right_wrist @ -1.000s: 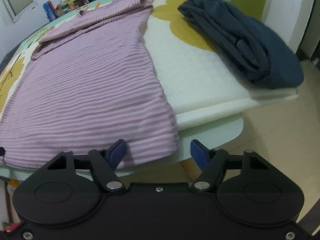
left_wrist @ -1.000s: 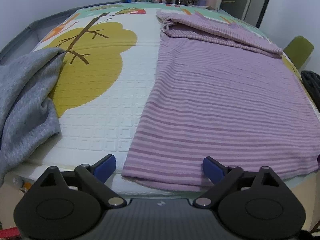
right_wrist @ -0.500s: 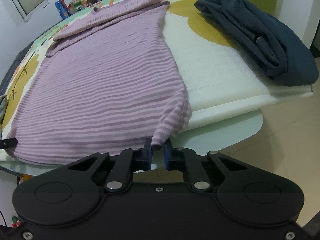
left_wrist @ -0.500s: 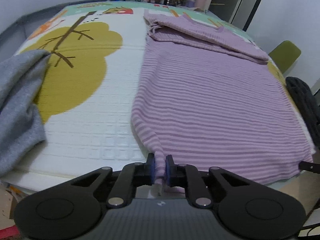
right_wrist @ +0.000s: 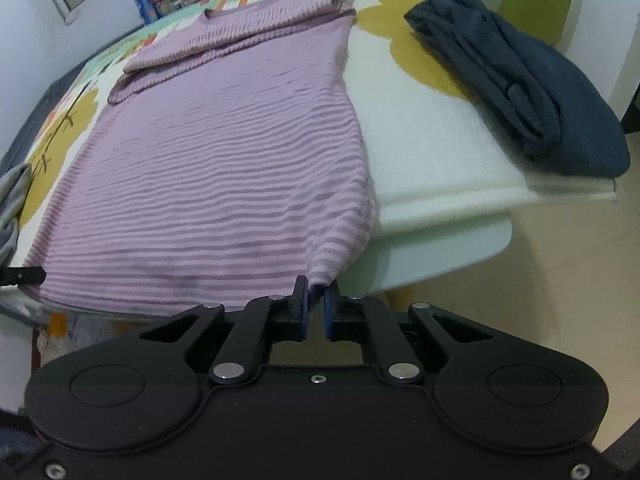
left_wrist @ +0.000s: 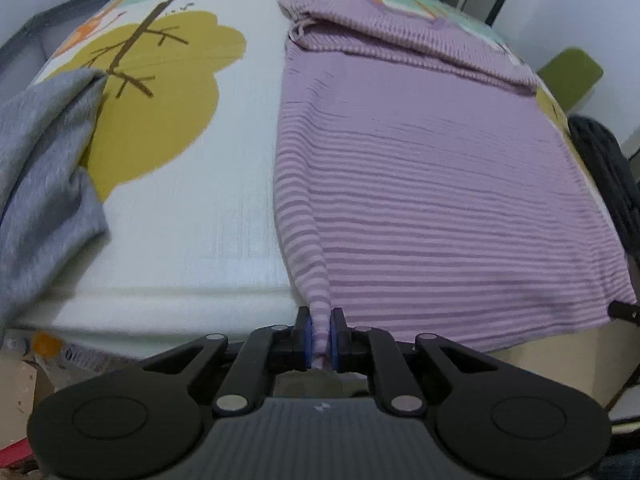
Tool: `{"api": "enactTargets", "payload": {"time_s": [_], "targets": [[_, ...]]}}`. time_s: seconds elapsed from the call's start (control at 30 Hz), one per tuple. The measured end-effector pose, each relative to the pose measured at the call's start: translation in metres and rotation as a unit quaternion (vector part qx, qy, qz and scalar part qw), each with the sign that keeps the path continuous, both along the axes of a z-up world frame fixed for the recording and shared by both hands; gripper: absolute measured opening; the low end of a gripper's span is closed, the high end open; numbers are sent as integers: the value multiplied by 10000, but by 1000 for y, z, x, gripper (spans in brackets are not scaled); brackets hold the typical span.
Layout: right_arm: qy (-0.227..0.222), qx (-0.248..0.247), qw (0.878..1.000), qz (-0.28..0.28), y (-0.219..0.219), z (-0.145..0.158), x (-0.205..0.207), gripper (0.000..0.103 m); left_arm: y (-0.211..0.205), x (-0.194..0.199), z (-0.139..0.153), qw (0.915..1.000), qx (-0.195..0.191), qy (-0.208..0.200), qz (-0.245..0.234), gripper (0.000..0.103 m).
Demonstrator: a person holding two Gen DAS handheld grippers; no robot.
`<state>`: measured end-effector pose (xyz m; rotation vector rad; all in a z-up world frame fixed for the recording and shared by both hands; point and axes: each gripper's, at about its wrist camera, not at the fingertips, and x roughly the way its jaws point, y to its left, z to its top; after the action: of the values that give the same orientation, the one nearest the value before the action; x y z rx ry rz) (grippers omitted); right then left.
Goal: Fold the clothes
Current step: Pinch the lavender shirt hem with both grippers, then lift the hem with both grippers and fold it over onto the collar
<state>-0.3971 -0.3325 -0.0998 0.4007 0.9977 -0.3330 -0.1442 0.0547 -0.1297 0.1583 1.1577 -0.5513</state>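
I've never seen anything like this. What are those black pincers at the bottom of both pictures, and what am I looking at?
They are two hand-held grippers, one in each of a person's hands, each with a wide-angle camera looking along its fingers. One picture is from the left gripper, the other from the right gripper. A purple striped sweater lies flat on a tree-patterned foam mat. Each gripper is shut on one bottom corner of it. A grey garment lies to the left, a dark blue garment to the right.

Right gripper pinching the near right hem corner of the lilac striped sweater; folded navy garment lying well apart on the padded mat.
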Motion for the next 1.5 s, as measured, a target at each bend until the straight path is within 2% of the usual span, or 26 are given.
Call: {"api": "enactTargets", "payload": {"time_s": [0.17, 0.47, 0.8, 1.13, 1.23, 1.43, 1.5], "targets": [[152, -36, 9998, 137, 8, 3, -12, 6, 5, -13, 0, 9999, 1, 22, -168, 10], [158, -188, 9994, 260, 14, 13, -14, 6, 4, -7, 20, 9990, -277, -190, -303, 10], [-705, -704, 9947, 237, 2, 67, 22, 6, -7, 27, 63, 9909, -753, -1043, -393, 10], [-1551, -1415, 9776, 125, -10, 112, 78, 5, -38, 86, 101, 9753, -1126, -1863, -362, 10], [-1688, -1477, 9745, 59, -17, 118, 100, 5, -50, 104, 110, 9703, -1184, -2080, -358, 10], [-1940, -1567, 9684, 76, -43, 127, 149, 4, -84, 145, 121, 9654, -1111, -2344, -276, 10], [-2056, -1587, 9657, 75, -56, 130, 168, 0, -97, 161, 123, 9657, -1068, -2356, -213, 10]]}}
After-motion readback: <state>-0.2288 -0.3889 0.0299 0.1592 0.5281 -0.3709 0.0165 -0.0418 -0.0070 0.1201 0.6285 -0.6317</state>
